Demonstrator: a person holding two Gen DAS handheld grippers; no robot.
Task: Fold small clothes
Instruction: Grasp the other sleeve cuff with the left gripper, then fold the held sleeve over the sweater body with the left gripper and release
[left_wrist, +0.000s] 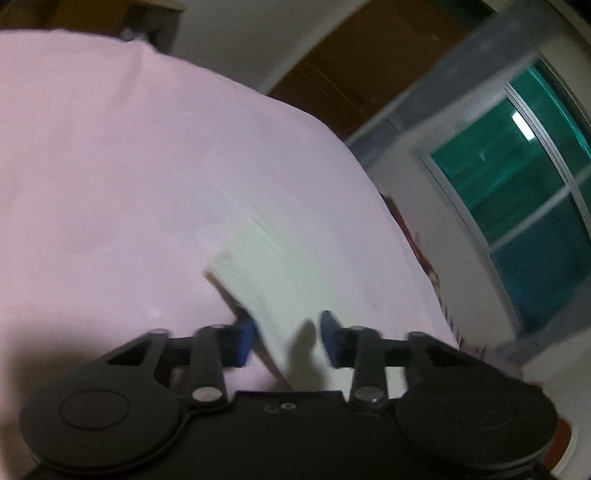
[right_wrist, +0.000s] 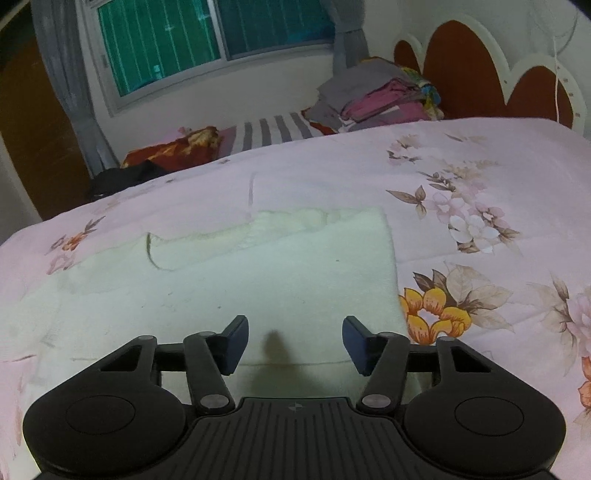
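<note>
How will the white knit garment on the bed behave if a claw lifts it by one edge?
Probably floppy: the white knit garment lies limp, following the floral bedsheet. Likely light, since its folded layer looks thin. Its fuzzy texture should resist slipping, but the free end may drape and unfold. Right claw is open over its near edge.

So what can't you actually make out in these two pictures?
- Left wrist view: motion blur smears the cloth between the left gripper fingers; grip and cloth shape unclear.
- Right wrist view: the right gripper body hides the cloth's near edge.
- Right wrist view: the clothes pile is too far to identify.
</note>
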